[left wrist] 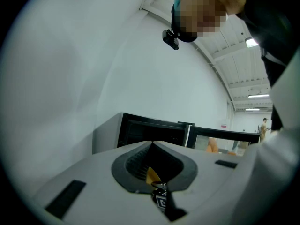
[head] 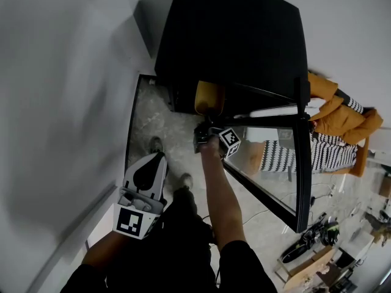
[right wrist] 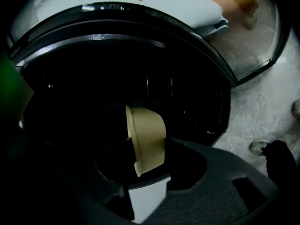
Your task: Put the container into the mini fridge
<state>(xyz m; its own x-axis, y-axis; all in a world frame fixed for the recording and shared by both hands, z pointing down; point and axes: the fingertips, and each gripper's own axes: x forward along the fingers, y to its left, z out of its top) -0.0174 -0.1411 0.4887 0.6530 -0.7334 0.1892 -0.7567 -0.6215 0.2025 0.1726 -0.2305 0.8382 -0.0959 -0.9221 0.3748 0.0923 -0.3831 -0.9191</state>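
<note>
The tan container is clamped sideways in my right gripper, right at the open front of the black mini fridge. In the right gripper view the container sits between the dark jaws of the right gripper, with the fridge's dark inside just behind it. The fridge's glass door stands swung open to the right. My left gripper hangs low at the left, shut and empty, its tips meeting. The left gripper points toward the fridge.
A white wall runs close along the left of the fridge. The person's shoes stand on marbled floor before the fridge. An orange jacket and striped cloth lie right of the door. Clutter sits at the lower right.
</note>
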